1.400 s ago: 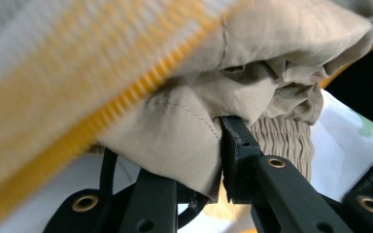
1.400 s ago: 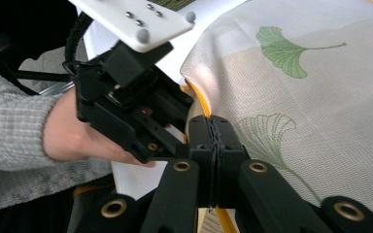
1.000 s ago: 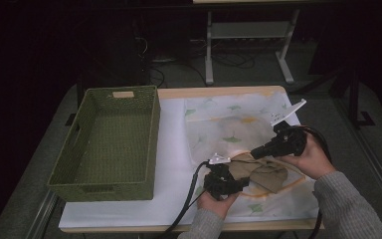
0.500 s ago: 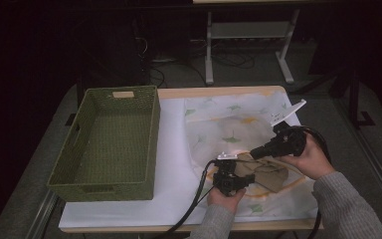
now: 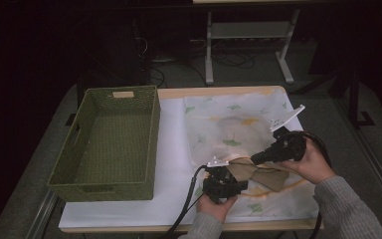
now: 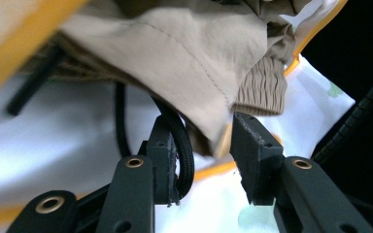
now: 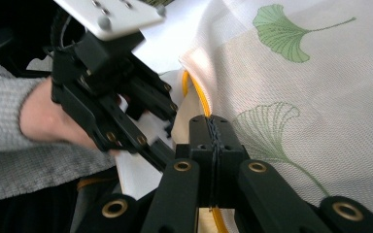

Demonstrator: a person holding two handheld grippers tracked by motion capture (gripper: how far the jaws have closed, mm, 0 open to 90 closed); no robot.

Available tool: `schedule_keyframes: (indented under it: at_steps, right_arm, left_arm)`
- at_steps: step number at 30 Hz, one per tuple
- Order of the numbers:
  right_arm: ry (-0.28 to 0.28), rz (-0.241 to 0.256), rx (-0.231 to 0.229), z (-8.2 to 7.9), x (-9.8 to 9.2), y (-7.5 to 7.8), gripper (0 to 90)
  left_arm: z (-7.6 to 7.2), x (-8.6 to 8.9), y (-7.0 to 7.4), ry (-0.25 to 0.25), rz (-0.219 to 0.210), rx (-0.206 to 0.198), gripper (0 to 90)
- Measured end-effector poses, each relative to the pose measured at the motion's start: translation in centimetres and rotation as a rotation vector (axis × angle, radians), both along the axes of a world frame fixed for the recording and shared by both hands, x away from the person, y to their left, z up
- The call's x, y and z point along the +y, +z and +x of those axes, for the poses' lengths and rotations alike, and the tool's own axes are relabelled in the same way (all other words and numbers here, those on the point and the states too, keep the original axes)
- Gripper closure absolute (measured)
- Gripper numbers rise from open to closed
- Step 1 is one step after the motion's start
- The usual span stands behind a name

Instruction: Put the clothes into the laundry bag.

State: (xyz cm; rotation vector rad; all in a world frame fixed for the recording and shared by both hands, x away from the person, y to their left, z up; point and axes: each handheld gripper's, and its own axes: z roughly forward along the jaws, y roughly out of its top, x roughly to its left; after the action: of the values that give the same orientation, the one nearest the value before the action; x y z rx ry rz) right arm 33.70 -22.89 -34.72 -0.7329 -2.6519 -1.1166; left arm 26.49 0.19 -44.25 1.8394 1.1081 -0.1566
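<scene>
Right gripper clenched on yellow-trimmed ginkgo-print white cloth; left gripper spread around tan garment. Risk: drawcord snags left jaw.

Left gripper: held low in the left hand near the table's front edge, jaws parted. Right gripper: held in the right hand, farther from that edge, angled toward the left gripper, jaws pressed together. Grey-sleeved forearms rise from below.
</scene>
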Motion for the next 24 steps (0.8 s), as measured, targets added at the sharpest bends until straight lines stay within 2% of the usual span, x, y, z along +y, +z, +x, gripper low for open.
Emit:
schedule_keyframes:
  at_steps: [6, 9, 12, 19, 24]
  right_arm:
    - [0.016, -0.022, 0.018, -0.7, 0.2, -0.9, 88.8]
    - [0.018, -0.029, 0.029, -1.0, 0.1, -1.4, 88.8]
    - [0.023, -0.033, 0.041, -1.2, -0.2, -2.2, 88.7]
    - [0.005, -0.046, 0.052, -1.3, -0.6, -3.2, 88.7]
    - [-0.014, -0.044, 0.074, -1.3, -1.1, -4.3, 88.6]
  left_arm:
    - [-0.8, 1.9, 0.5, 0.0, 0.013, -0.018, 60.2]
    - [-1.2, 2.6, 0.6, -0.008, 0.025, -0.017, 59.3]
    - [-1.5, 3.3, 0.6, -0.006, 0.019, -0.014, 58.7]
    - [-2.0, 4.6, 1.0, -0.003, 0.029, -0.018, 57.4]
    - [-1.7, 5.5, 1.0, 0.016, 0.025, -0.014, 57.2]
